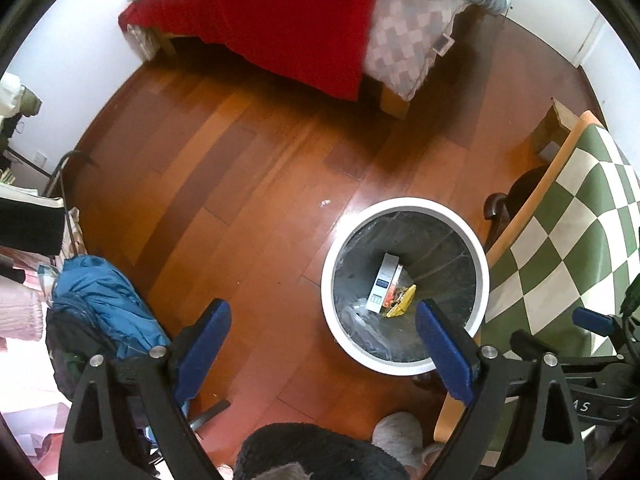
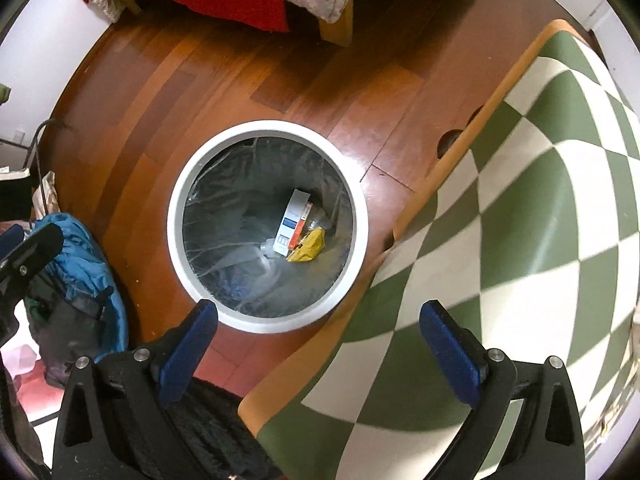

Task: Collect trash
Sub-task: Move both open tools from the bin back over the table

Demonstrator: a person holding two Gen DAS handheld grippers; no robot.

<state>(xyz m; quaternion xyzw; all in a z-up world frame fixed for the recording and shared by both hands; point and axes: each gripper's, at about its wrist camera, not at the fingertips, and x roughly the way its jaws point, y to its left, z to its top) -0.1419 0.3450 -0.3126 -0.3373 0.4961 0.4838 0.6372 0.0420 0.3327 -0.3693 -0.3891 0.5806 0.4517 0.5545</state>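
A round white trash bin [image 1: 332, 240] [image 2: 176, 216] with a clear liner stands on the wooden floor beside the table. Inside lie a white and blue box [image 1: 382, 282] [image 2: 292, 220], a yellow wrapper [image 1: 402, 302] [image 2: 308, 246] and some clear plastic. My left gripper [image 1: 322, 326] is open and empty, high above the floor, with its right finger over the bin's near rim. My right gripper [image 2: 320, 330] is open and empty, above the bin's near edge and the table corner. The right gripper also shows at the right edge of the left wrist view [image 1: 592, 320].
A table with a green and white checked cloth [image 2: 520, 220] [image 1: 568, 232] lies right of the bin. A bed with a red cover [image 1: 280, 20] stands at the far side. A blue bag [image 1: 100, 292] [image 2: 80, 264] sits left. A small white scrap [image 1: 324, 202] lies on the floor.
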